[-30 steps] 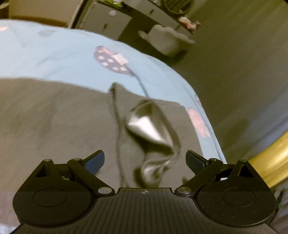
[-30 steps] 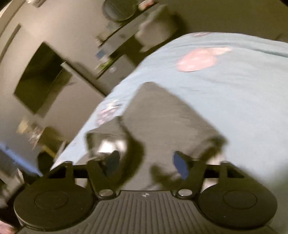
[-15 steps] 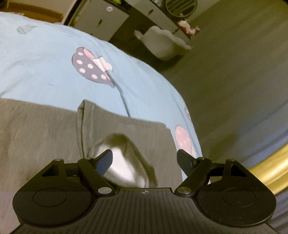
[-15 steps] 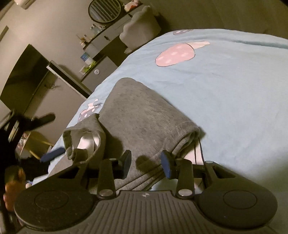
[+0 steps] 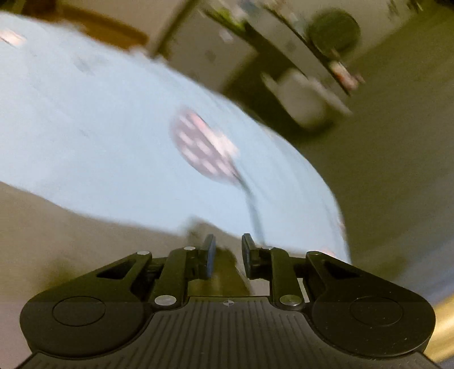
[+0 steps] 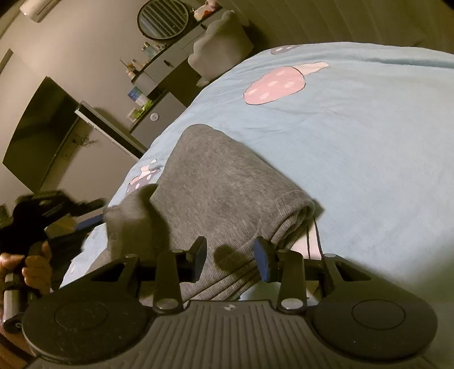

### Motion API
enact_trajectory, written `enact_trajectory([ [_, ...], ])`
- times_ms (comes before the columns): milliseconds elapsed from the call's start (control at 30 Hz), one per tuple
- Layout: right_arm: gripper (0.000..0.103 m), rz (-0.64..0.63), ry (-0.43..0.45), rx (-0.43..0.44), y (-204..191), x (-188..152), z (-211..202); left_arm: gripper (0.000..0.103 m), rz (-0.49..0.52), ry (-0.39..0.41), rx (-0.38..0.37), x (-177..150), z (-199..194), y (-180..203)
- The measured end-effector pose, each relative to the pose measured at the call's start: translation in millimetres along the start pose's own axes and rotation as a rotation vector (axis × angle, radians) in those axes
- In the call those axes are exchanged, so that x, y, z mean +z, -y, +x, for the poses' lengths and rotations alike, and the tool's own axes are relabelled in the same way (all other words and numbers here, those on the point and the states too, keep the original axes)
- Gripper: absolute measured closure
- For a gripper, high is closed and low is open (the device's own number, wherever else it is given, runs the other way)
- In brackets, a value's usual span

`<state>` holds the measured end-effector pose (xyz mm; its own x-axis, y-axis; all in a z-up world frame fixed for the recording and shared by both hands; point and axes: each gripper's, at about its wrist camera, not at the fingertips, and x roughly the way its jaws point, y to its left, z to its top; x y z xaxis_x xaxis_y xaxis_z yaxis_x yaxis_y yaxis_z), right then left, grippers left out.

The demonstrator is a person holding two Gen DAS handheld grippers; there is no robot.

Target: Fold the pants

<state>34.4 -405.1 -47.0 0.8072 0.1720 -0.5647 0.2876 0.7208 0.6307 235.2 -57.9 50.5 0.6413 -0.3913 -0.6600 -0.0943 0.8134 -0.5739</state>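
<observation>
Grey ribbed pants (image 6: 221, 187) lie on a light blue bedsheet (image 6: 369, 136), with the waistband and a dark drawstring (image 6: 315, 235) near my right gripper. My right gripper (image 6: 231, 257) sits low over the waistband, its jaws part open around the fabric folds. My left gripper (image 5: 228, 255) has its jaws nearly together on a fold of the grey pants (image 5: 224, 264). In the right wrist view the left gripper (image 6: 93, 218) holds a raised corner of the pants (image 6: 133, 210). The left wrist view is motion-blurred.
The sheet has pink and purple mushroom prints (image 6: 273, 85). The bed edge (image 5: 337, 215) drops to the floor beyond. A dresser with a round mirror (image 6: 163, 17), a grey armchair (image 6: 221, 42) and a wall TV (image 6: 39, 133) stand past the bed.
My left gripper closed from wide open onto a pants fold and is lifting it, blurring its view. My right gripper settled over the waistband, with its jaws a little wider than half a second ago.
</observation>
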Motion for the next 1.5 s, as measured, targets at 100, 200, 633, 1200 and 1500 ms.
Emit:
enact_trajectory([
  [100,0.066,0.004,0.0,0.001,-0.2,0.1,1.2,0.055,0.033,0.051,0.072,2.9,-20.9,-13.3],
  [200,0.066,0.013,0.001,0.005,0.7,0.4,1.7,0.032,0.056,-0.002,0.003,-10.9,-34.4,-17.7],
  [633,0.064,0.007,-0.005,0.004,0.3,1.9,0.7,0.031,-0.061,-0.297,-0.181,-61.6,11.2,-5.9],
  [1200,0.059,0.032,-0.005,0.033,5.4,3.0,3.3,0.048,0.018,-0.178,-0.08,-70.3,-11.4,-44.5],
  [1500,0.054,0.037,-0.005,0.045,4.8,3.9,1.9,0.03,-0.131,-0.273,-0.238,-80.6,18.8,-48.6],
])
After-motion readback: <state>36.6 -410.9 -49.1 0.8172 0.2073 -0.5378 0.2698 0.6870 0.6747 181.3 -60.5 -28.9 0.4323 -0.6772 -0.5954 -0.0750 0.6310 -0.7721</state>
